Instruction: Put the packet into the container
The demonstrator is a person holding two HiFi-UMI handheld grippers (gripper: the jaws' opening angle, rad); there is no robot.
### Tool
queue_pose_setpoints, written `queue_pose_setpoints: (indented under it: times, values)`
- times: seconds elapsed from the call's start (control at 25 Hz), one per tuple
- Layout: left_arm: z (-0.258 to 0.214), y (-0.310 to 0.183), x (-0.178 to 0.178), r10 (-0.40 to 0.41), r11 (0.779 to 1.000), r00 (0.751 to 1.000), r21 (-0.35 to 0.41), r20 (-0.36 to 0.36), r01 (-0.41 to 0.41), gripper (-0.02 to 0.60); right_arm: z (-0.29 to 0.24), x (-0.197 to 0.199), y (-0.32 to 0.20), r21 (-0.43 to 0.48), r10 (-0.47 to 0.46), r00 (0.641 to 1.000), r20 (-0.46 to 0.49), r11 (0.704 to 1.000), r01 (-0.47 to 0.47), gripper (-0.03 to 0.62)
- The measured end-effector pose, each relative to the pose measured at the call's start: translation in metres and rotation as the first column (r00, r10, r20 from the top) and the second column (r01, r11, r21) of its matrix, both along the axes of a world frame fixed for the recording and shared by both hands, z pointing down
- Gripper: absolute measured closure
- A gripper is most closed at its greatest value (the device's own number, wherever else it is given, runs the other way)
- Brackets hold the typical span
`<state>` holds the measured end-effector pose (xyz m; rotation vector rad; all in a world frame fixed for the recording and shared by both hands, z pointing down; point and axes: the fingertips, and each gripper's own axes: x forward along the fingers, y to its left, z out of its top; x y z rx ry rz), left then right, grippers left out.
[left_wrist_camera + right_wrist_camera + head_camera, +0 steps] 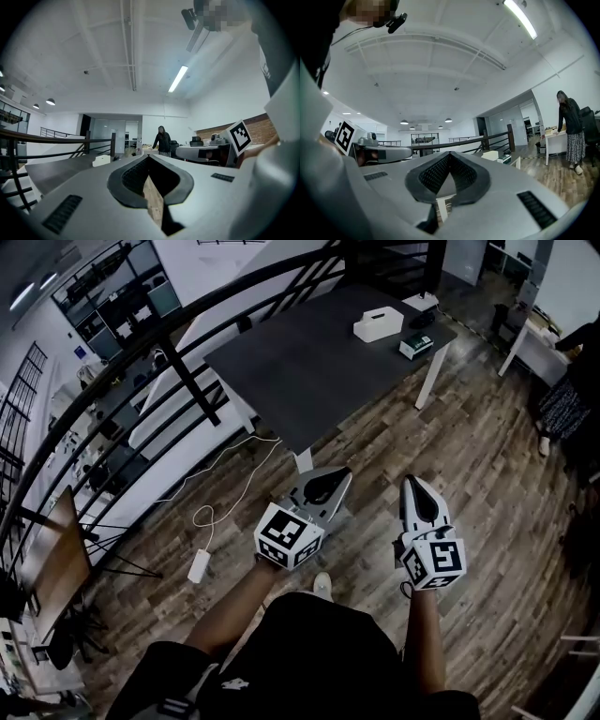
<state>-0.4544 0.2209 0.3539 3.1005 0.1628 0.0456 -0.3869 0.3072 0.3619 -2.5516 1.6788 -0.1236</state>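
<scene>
- Packet (415, 345): a small dark item with a pale edge, lying on the far right part of the grey table (281, 371), just beside the white container (378, 324). It is held by neither gripper.
- Handling, as judged: the packet is expected to be light and somewhat yielding, so a gentle grip across its narrower sides is advised. It is shown too small for its surface and stiffness to be settled.
- Container: a white box with a dark slot in its top face. What lies inside cannot be seen. The slot looks narrow, so the packet would probably have to be presented edge-on.
- A further white object (422, 301) is seen beyond the packet, near the table's far corner. Its kind cannot be told.
- Left gripper (337, 479): held level over the wooden floor (487, 456), well short of the table. The jaws are closed tip to tip, with nothing between them.
- Right gripper (414, 486): likewise level, clenched and empty, and pointed toward the table.
- Stage, as judged: approach only, the packet not yet being reached.
</scene>
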Motion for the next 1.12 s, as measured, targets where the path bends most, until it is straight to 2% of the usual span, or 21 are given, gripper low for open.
queue_pose_setpoints:
  times: [0.32, 0.56, 0.72, 0.92, 1.12]
  values:
    - [0.013, -0.027, 0.026, 0.04, 0.999, 0.999, -0.027, 0.006, -0.04, 0.577, 0.011, 0.019, -0.031, -0.038, 0.016, 1.0, -0.008, 0.999, -0.017, 0.591]
    - [0.018, -0.033, 0.067, 0.059, 0.997, 0.998, -0.042, 0.015, -0.059, 0.577, 0.017, 0.055, -0.036, -0.061, 0.03, 1.0, -0.006, 0.998, -0.03, 0.591]
    - [0.018, -0.027, 0.107, 0.083, 0.996, 0.996, -0.016, 0.011, -0.083, 0.577, 0.017, 0.094, -0.043, -0.06, 0.023, 1.0, -0.01, 0.998, -0.023, 0.591]
    - [0.021, -0.038, 0.17, 0.062, 0.997, 0.998, -0.038, 0.016, -0.061, 0.577, 0.017, 0.157, -0.056, -0.064, -0.005, 1.0, -0.013, 0.998, 0.004, 0.591]
    - [0.017, -0.046, 0.236, 0.038, 0.999, 0.999, -0.023, 0.024, -0.038, 0.577, 0.015, 0.23, -0.063, -0.055, -0.022, 1.0, -0.005, 0.998, 0.022, 0.591]
